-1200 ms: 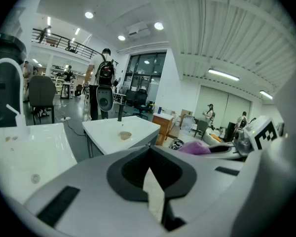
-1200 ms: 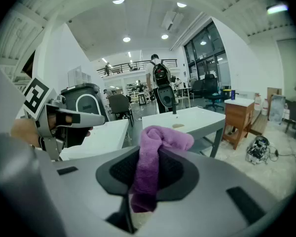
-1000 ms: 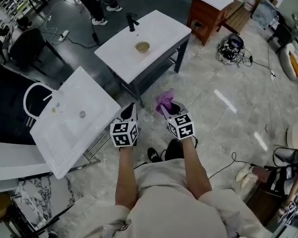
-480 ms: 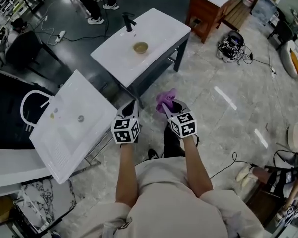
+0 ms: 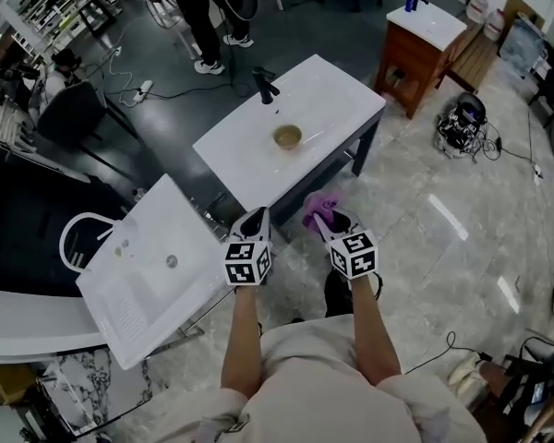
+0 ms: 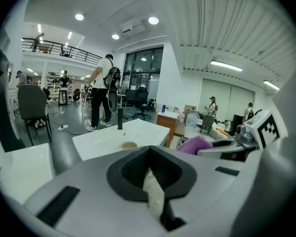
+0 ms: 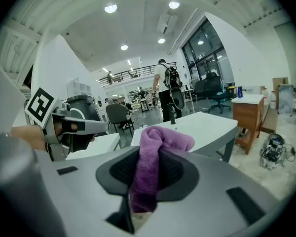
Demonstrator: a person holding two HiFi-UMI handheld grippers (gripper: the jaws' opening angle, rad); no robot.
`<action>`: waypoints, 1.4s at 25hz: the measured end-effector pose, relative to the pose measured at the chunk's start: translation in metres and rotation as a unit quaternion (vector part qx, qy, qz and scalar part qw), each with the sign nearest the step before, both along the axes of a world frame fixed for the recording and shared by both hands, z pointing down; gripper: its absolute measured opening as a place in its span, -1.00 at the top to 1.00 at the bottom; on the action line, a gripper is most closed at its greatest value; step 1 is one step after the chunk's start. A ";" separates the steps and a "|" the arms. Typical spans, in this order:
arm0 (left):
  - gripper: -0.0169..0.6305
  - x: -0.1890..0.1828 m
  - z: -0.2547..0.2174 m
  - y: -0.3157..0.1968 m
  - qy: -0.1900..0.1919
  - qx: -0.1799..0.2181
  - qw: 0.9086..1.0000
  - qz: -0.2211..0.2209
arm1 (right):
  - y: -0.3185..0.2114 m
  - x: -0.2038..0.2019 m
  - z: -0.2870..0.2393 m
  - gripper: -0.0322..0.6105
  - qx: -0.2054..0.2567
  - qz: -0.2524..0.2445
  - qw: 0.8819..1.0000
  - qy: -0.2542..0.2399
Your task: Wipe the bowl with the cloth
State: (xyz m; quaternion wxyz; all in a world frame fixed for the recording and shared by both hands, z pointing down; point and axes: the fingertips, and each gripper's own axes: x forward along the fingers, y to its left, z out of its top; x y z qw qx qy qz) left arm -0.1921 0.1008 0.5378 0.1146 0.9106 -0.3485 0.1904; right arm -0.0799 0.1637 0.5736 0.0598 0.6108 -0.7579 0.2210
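A small tan bowl stands alone on a white table, beyond both grippers; it also shows in the left gripper view as the bowl. My right gripper is shut on a purple cloth, held in the air just short of the table's near edge. In the right gripper view the cloth bulges up between the jaws. My left gripper hangs beside it, shut with nothing in it, and the left gripper view shows its jaws closed together.
A black faucet stands at the table's far side. A second white sink top lies tilted at the left. A wooden cabinet and cables are at the right. A person stands behind the table.
Both grippers have come closer to the white table's near edge, and the table and bowl now sit lower in view. The right gripper still holds the cloth.
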 end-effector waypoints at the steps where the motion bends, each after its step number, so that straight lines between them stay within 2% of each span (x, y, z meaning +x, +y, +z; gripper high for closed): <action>1: 0.93 0.006 0.001 -0.006 -0.005 -0.001 1.000 0.000 | -0.005 0.003 0.002 0.63 0.000 -0.003 1.000 -0.006; 9: 0.93 0.056 0.006 -0.056 -0.016 -0.015 1.000 -0.003 | -0.046 0.027 0.021 0.63 -0.025 -0.039 0.999 -0.015; 14: 0.93 0.089 0.006 -0.079 -0.021 -0.016 1.000 -0.012 | -0.075 0.075 0.018 0.63 -0.024 -0.045 0.998 -0.028; 21: 0.93 0.095 0.004 -0.100 -0.021 -0.014 0.998 -0.050 | -0.097 0.112 0.020 0.63 -0.022 -0.053 0.997 -0.044; 24: 0.93 0.095 0.006 -0.105 -0.027 -0.018 0.998 -0.057 | -0.106 0.117 0.017 0.63 -0.020 -0.058 0.997 -0.047; 28: 0.93 0.090 0.012 -0.114 -0.025 -0.023 0.996 -0.077 | -0.118 0.122 0.009 0.63 -0.007 -0.058 0.995 -0.075; 32: 0.93 0.085 0.021 -0.132 -0.022 -0.027 0.995 -0.093 | -0.134 0.122 0.010 0.63 -0.009 -0.078 0.996 -0.052; 35: 0.93 0.087 0.027 -0.155 -0.016 -0.029 0.993 -0.110 | -0.154 0.126 0.004 0.63 0.001 -0.084 0.995 -0.056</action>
